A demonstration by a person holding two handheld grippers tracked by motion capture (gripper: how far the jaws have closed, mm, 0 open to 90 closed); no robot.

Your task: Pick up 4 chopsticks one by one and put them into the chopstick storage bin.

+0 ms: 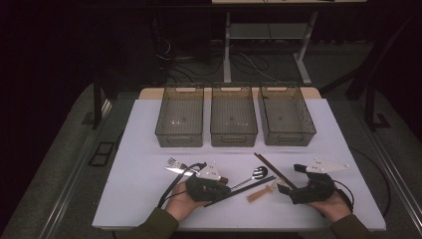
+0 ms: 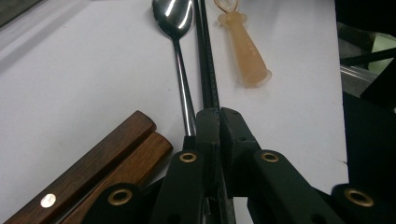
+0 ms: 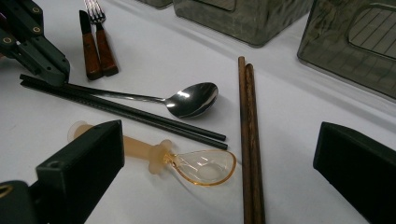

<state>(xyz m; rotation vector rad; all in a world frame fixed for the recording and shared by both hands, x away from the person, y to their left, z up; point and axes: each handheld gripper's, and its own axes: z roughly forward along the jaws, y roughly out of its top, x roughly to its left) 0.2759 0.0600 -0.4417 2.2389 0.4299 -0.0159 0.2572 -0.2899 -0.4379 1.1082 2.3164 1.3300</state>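
Black chopsticks [image 2: 208, 56], a slim dark pair lying side by side on the white table [image 1: 149, 129], are pinched at their near end by the left gripper [image 2: 218, 122], its jaws closed tight on them. From above they run toward two o'clock from that hand, just beside the steel spoon [image 1: 255, 174]. The left gripper view adds two wooden handles [image 2: 112, 161] at seven o'clock. The right gripper [image 3: 219, 186] stands wide open, nothing held, over an amber plastic spoon [image 3: 187, 163] and brown chopsticks [image 3: 250, 140].

No text, label, brand, number or sign is readable anywhere.
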